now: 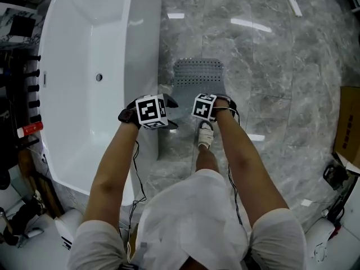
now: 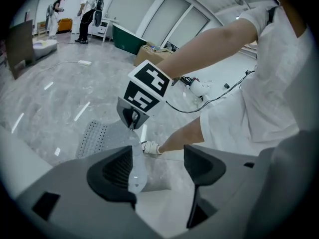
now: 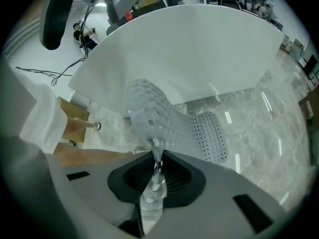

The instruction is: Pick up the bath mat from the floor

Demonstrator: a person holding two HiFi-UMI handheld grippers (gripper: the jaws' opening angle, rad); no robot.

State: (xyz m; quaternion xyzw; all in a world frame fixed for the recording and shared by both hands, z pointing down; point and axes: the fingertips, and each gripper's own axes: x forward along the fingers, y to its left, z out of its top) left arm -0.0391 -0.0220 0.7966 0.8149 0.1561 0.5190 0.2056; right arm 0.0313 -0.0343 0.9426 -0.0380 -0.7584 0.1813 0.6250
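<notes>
Nearest, in the right gripper view: right gripper [image 3: 157,159] clamped tight on the near edge of the bath mat [image 3: 179,126]. Pads pressed together, clear dimpled rubber pinched between them, a short flap poking back toward the camera. Near end of the mat raised off the ground and curling up from that pinch. Far end, dotted with small holes, flat on the grey marble floor [image 3: 279,148]. Just behind the mat, the white outer wall of the bathtub [image 3: 189,54].

In the left gripper view: left gripper [image 2: 158,166] spread wide, clamping nothing. Raised edge of the mat running down into the gap, close by the pad on that view's left; contact there not clear. Beyond, the right gripper above the pinched rubber, and a foot in a white shoe [image 2: 151,147] on the tiles beside it.

From the head view: both grippers side by side at the mat's near end, bathtub to the left, mat alongside its wall. Well apart from all this, a cardboard box [image 1: 349,122] at the right edge. Farther off in the left gripper view, two people [image 2: 89,6] standing across the hall.
</notes>
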